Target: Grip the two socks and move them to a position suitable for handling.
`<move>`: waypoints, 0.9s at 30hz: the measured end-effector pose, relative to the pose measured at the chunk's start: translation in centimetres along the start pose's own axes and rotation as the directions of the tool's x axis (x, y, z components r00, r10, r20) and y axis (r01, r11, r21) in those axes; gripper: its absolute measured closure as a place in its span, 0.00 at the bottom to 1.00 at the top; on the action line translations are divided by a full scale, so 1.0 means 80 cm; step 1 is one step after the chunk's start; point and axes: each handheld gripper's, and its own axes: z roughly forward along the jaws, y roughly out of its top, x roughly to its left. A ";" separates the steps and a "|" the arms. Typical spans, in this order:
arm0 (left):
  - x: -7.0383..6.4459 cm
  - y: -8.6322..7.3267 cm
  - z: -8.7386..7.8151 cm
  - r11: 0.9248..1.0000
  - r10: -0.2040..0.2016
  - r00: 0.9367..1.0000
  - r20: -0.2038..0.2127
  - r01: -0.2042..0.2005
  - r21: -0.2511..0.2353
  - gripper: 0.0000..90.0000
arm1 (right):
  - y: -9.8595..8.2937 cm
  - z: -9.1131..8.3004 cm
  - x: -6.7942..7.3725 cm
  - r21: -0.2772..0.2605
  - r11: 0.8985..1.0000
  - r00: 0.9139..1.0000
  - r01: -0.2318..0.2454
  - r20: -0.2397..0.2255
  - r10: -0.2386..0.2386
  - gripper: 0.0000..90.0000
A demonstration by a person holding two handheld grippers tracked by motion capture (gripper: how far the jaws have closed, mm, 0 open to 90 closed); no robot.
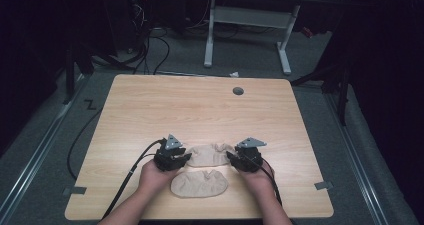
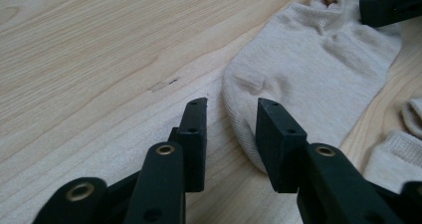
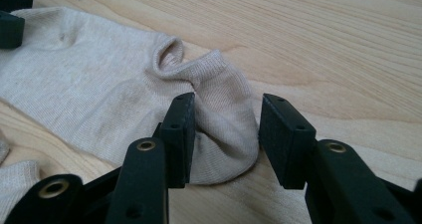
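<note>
Both forearms enter from below, hands wrapped around the 2 black two-jaw grippers. The left gripper [image 1: 186, 158] points right, jaws apart; the right gripper [image 1: 231, 157] points left, jaws likewise parted.

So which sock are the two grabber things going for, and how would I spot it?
Find the wooden table, then look at its near edge where two beige socks lie. It is the farther sock, stretched between the left gripper and the right gripper, whose open jaws sit at its two ends. The nearer sock lies alone between the person's hands.
</note>
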 end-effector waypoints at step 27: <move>-0.013 0.004 -0.027 0.995 0.029 0.999 -0.019 -0.031 -0.093 0.97 | 0.011 -0.017 0.022 -0.068 0.994 0.997 0.080 0.025 -0.078 0.88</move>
